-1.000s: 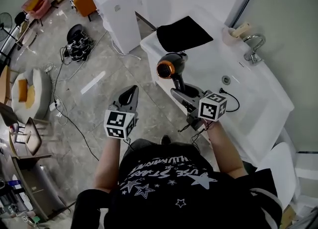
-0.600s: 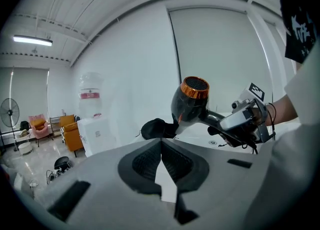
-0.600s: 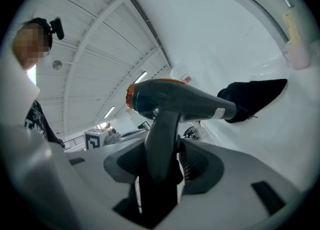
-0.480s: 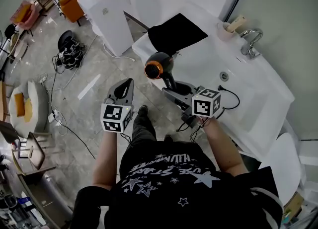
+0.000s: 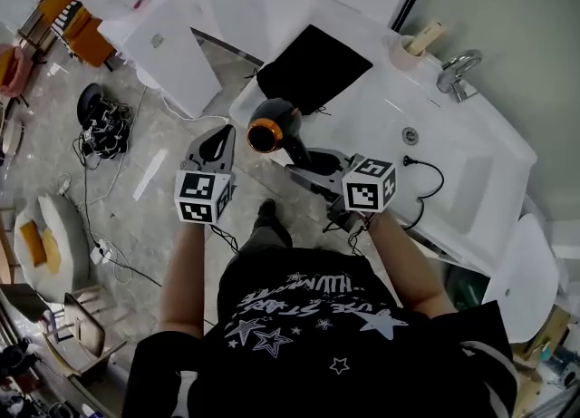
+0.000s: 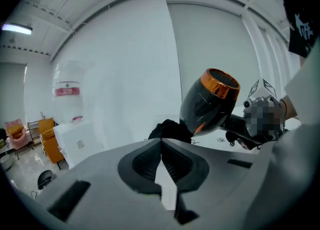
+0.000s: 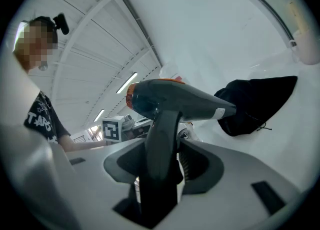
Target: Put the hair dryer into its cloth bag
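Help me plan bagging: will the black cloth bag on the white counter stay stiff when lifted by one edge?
Probably floppy: the black cloth bag lies flat and rumpled, so it likely sags. Thin-looking, it may bunch or slide on the white counter.

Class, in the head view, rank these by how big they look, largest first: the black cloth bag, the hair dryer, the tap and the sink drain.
1. black cloth bag
2. hair dryer, though it is held up nearer the camera, which enlarges it
3. tap
4. sink drain
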{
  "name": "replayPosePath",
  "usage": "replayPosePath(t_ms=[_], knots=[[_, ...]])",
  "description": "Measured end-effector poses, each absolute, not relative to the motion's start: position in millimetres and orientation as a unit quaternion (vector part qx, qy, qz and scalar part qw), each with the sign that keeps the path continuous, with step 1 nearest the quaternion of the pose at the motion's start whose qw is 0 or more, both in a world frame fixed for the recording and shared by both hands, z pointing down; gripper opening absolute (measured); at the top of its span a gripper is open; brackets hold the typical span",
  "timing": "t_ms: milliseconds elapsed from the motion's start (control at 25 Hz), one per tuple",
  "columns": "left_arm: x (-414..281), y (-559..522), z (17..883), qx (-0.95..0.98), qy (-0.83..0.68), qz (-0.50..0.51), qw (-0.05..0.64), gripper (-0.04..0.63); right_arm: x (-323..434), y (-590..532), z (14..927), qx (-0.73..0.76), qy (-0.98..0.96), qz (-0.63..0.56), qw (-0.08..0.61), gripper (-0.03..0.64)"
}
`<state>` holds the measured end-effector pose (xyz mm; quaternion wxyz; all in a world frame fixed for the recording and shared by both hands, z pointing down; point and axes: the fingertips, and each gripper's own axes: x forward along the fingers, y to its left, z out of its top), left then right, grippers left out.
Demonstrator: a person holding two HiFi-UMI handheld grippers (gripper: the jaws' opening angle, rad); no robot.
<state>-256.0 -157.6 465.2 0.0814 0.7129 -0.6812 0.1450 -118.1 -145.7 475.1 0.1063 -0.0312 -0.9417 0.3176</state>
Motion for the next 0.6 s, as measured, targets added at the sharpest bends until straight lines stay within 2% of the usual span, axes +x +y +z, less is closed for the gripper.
replayPosePath(t_ms=[320,400,600], knots=[[-296,-225,479,0.756,-0.623,0.186,0.075,0.012,-156,-177,486,0.0,-0.934,0.335,0.121,0.202],[-301,-238,487,0.766,-0.608,0.192,0.083,0.051,-161,-184,491,0.009,-0.933,0.337,0.125,0.202],[-301,-267,511,0.792,-0.562,0.224,0.081,0.097,-167,-199,506,0.039,-0.93,0.339,0.138,0.202]])
